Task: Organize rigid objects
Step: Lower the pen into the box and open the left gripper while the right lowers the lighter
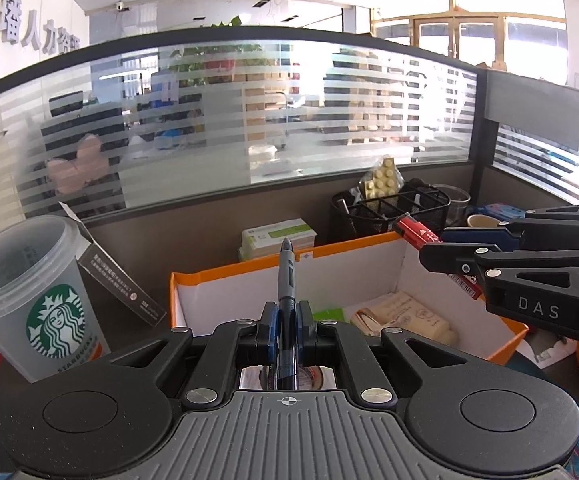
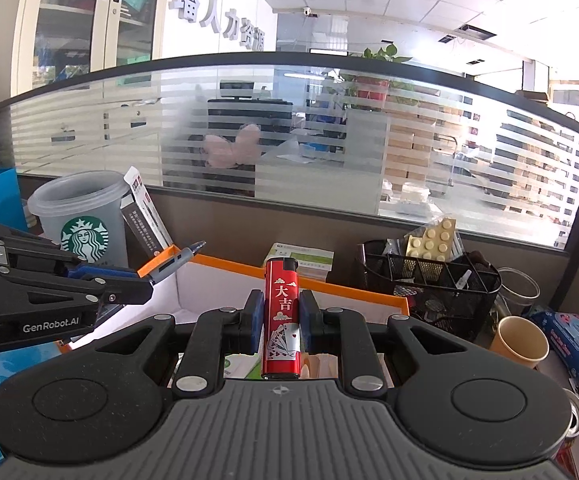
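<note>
- Right now the left gripper (image 1: pixel 287 320) is clamping a dark blue pen (image 1: pixel 287 276) between its fingers (image 1: pixel 270 330), the pen sticking out past them with its tip raised over the orange box (image 1: pixel 249 266).
- Meanwhile the right gripper (image 2: pixel 280 316) is gripping a red lighter (image 2: pixel 281 320) upright between its blue-padded fingers (image 2: pixel 254 320), the black cap end pointing up.
- Both grippers are hovering at the near side of the orange box, the right one reaching in from the right edge of the left wrist view with the lighter poking out ahead of it.
- Inside the box, whose inner walls are white, a cream packet (image 1: pixel 409 316) is lying on the bottom.
- A Starbucks cup (image 1: pixel 29 296) is standing on the table just left of the box, with a dark slim carton (image 1: pixel 117 280) leaning against it.
- Behind the box, a green-and-white carton (image 1: pixel 277 236) is sitting against the partition at the back edge of the table.
- A black mesh organizer (image 2: pixel 429 280) is standing at the box's far right corner, holding a blister pack of pale pills (image 2: pixel 433 240).
- A paper cup (image 2: pixel 521 340) and a blue wipes pack (image 2: pixel 573 336) are lying toward the right edge of the table.
</note>
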`<state>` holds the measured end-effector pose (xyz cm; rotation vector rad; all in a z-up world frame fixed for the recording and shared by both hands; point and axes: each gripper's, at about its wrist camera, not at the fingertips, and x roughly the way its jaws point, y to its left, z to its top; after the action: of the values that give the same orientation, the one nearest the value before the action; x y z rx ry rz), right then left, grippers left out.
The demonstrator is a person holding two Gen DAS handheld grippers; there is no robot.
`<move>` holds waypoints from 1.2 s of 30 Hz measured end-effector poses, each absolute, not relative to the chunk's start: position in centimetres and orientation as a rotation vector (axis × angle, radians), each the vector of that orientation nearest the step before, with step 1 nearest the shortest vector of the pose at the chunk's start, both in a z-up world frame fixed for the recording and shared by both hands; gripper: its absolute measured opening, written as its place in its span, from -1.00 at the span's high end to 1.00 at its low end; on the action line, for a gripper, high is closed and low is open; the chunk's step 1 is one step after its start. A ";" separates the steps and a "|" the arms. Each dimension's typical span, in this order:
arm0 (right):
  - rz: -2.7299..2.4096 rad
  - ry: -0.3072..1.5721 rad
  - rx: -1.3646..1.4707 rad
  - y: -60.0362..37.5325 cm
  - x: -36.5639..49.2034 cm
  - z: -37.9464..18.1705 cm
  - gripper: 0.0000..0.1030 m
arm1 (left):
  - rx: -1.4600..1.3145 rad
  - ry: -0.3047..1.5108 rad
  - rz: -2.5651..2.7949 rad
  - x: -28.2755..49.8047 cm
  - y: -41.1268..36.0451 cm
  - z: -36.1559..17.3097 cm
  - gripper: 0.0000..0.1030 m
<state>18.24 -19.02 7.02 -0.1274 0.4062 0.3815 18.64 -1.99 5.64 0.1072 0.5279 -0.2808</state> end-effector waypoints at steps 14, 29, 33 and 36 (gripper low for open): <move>0.391 0.448 -0.169 -17.8 21.6 5.8 0.66 | 0.113 0.589 -0.260 22.7 -2.1 4.1 0.85; 0.365 0.516 -0.134 -18.3 23.8 4.1 0.66 | 0.130 0.669 -0.238 24.4 -1.8 2.2 0.85; 0.360 0.548 -0.096 -19.2 24.9 4.6 0.66 | 0.150 0.682 -0.229 24.5 -1.7 2.5 0.85; 0.357 0.562 -0.081 -19.8 25.5 5.3 0.66 | 0.164 0.687 -0.216 24.7 -1.5 2.9 0.85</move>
<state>25.46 -19.80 5.28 -0.0812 0.5619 0.3569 24.68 -1.53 2.90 0.1637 0.6866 -0.2161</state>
